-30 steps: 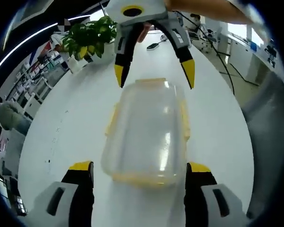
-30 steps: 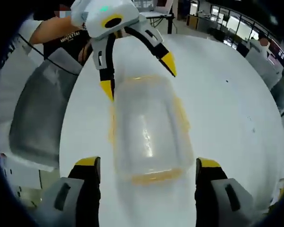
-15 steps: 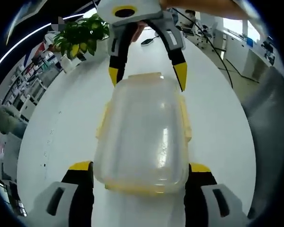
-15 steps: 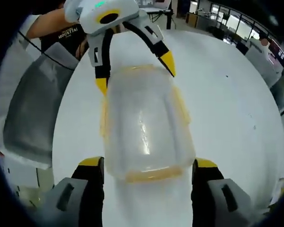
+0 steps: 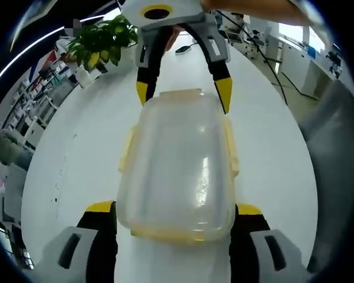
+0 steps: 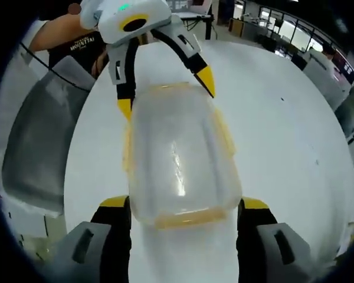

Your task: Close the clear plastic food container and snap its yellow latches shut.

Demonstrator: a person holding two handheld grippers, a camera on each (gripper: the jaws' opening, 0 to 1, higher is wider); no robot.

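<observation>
A clear plastic container (image 5: pixel 177 165) with its lid on lies lengthwise on the white table (image 5: pixel 65 153). Yellow latches (image 5: pixel 230 147) run along its sides and ends. My left gripper (image 5: pixel 174 207) is open, its yellow-tipped jaws standing either side of the container's near end. Opposite it, my right gripper (image 5: pixel 183 94) is open and straddles the far end. In the right gripper view the same container (image 6: pixel 177 159) lies between the right gripper (image 6: pixel 183 203) at the bottom and the left gripper (image 6: pixel 165 94) at the top. A yellow end latch (image 6: pixel 186 218) sits between the right jaws.
A potted plant (image 5: pixel 103 44) and a dark computer mouse (image 5: pixel 183 50) stand at the table's far side. A grey chair (image 6: pixel 41 141) sits beside the table edge, and a person in a black shirt (image 6: pixel 76 44) is behind the left gripper. Desks fill the room beyond.
Over the last second both grippers closed in along the table until their open jaws flank the container's two ends. In the last half second almost nothing has shifted.
</observation>
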